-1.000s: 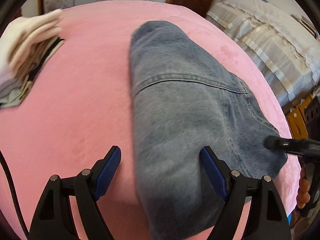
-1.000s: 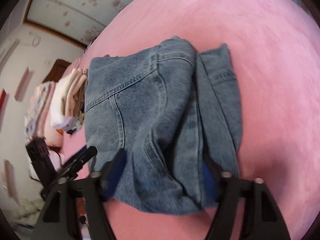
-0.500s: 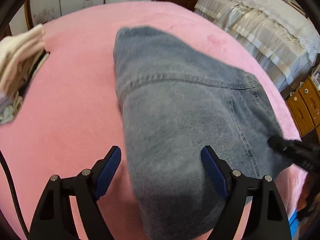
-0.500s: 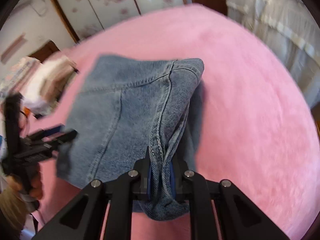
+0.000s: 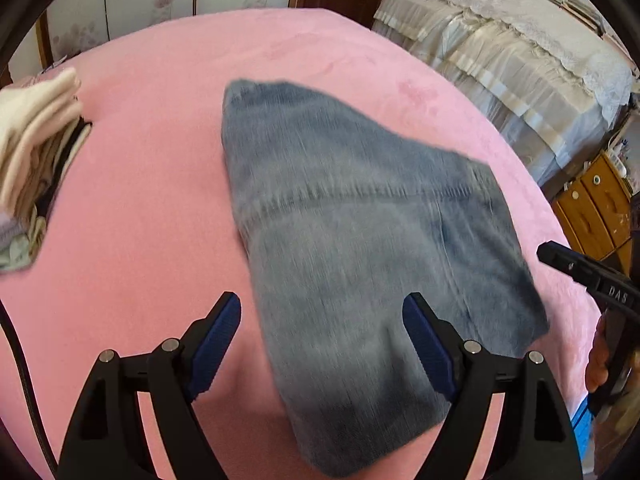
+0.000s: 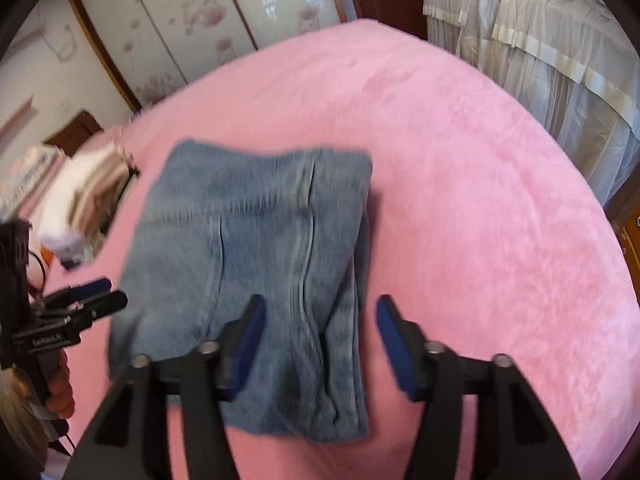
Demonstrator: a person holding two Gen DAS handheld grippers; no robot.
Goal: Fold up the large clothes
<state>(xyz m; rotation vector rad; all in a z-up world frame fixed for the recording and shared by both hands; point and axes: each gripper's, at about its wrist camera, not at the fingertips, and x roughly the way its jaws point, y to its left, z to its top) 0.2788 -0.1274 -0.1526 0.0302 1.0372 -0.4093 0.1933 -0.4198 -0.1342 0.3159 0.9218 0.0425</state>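
The jeans [image 6: 256, 264], faded blue denim, lie folded into a thick, roughly square bundle flat on the pink bed [image 6: 480, 200], seams running from 12 to 6 o'clock, the layered fold edge at 3 o'clock in the right wrist view

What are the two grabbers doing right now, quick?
Left gripper: open, holding nothing, above the jeans.
Right gripper: jaws have just been opening, now open, nothing gripped.
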